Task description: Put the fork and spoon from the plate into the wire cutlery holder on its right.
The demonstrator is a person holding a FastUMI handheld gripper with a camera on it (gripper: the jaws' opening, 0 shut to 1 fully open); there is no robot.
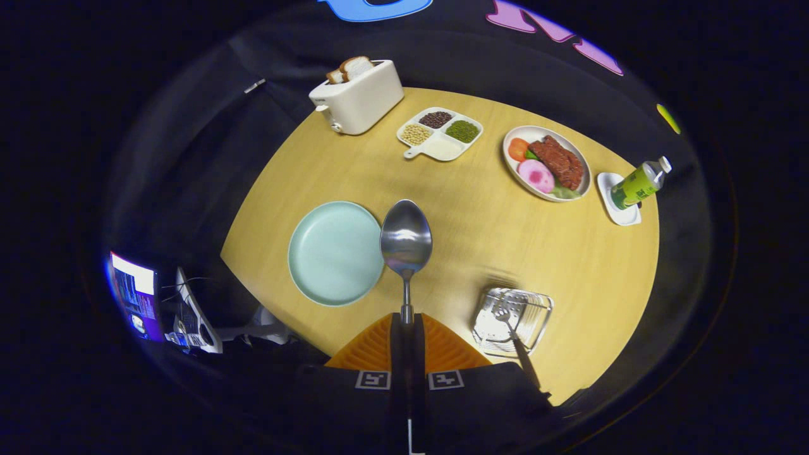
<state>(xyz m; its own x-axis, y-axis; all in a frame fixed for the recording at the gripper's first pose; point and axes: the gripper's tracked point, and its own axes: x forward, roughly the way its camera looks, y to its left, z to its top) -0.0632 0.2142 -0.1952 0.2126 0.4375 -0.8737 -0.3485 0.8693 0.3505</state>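
- Already the shiny metal spoon (406, 243) is pinched by its thin handle between the two orange jaws of the gripper (406, 322), which are pressed together on it; the bowl of the spoon stands out just ahead of the jaws, above the right rim of the round pale-green plate (328, 265).
- Now the plate looks bare, and the silver metal fork (509, 322) sits in the wire cutlery holder (537, 303), which stands to the right of the jaws on the round wooden tabletop (480, 221).
- I judge the spoon stiff, light and rather slippery, because polished steel gives little grip.
- Its weight is mostly in the bowl, far from the jaws, so it may swing or slide if the hold becomes loose.
- A hold on the flat part of the handle seems best to me, with the handle going first into the holder.
- I think the holder itself is light and may shift if the spoon knocks it.
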